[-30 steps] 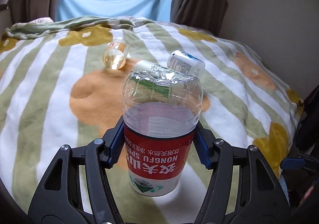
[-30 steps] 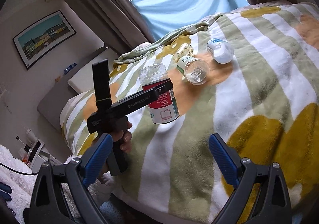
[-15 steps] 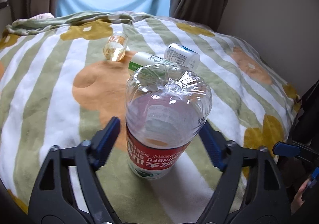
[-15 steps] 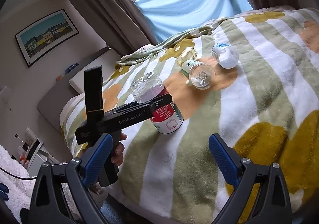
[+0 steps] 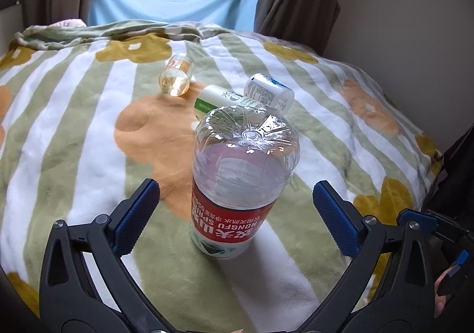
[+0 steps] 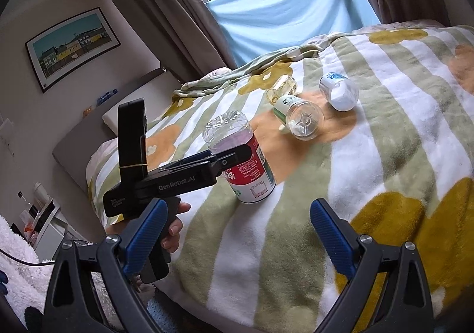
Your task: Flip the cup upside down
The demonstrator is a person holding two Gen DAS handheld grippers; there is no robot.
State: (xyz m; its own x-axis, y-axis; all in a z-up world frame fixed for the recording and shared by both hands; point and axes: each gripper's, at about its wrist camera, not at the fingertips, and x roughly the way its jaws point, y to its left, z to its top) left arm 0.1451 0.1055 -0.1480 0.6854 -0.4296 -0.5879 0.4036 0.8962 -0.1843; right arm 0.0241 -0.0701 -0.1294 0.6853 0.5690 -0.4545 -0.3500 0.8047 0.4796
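A cut-off clear plastic bottle serving as the cup [image 5: 243,182] is standing upside down on a striped, flowered blanket [image 5: 74,137], its closed ribbed base pointing up and its red label reading inverted. It is sitting near the front edge of the bed, leaning slightly on the soft fabric.

The left gripper [image 5: 237,211] is hovering just in front of the cup with its blue pads spread wide, one on each side and neither touching the plastic. In the right wrist view a hand [image 6: 174,232] is gripping that tool's handle (only part of the hand is showing behind the right gripper's pad). The right gripper [image 6: 237,235] is also hanging with its pads wide apart, holding nothing, well apart from the cup.

Farther back on the blanket three other containers are lying on their sides: an amber jar [image 5: 176,79], a green-labelled bottle [image 5: 220,100] and a white bottle [image 5: 269,91], the last two touching.

Judging from this, the flip looks done: the cup is resting mouth-down and released. What seems left is only drawing the left gripper clear without nudging the cup, which could topple easily on the soft blanket.
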